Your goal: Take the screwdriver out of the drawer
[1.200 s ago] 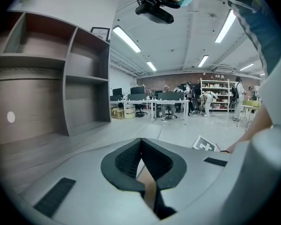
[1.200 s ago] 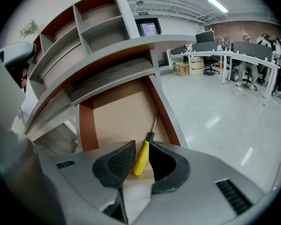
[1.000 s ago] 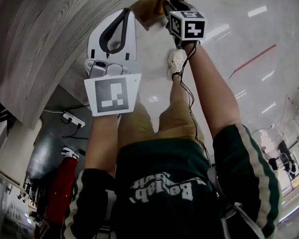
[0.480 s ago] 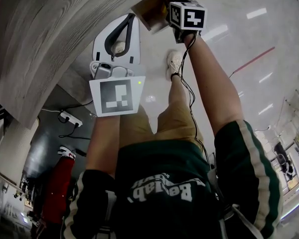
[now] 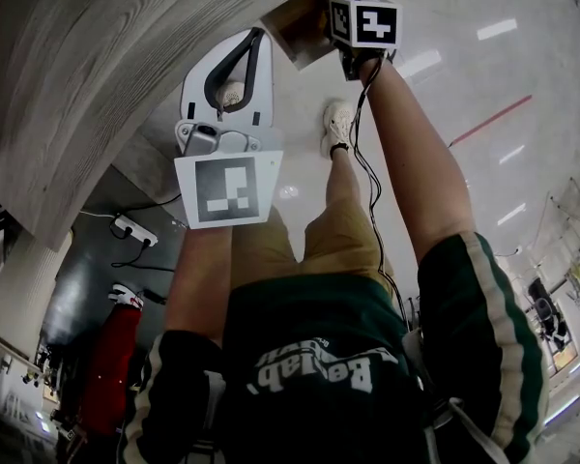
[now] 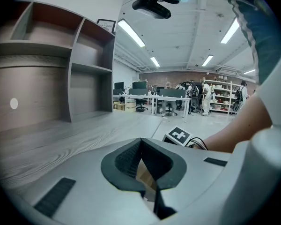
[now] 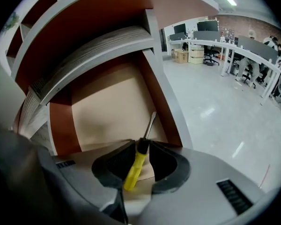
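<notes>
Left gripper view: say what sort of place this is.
Probably an open-plan office or workshop: desks with monitors, storage racks and ceiling strip lights.

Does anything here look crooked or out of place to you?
Only slightly: the yellow-handled screwdriver sits slanted in the right tool, pinched at its black collar, with its metal shaft pointing toward the open wooden drawer. Nothing looks spilled or broken.

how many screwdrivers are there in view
1. A yellow-handled screwdriver sits clamped in the right gripper, its shaft pointing over the open drawer. The gripper hides the drawer's near end, so another could lie there.
</notes>
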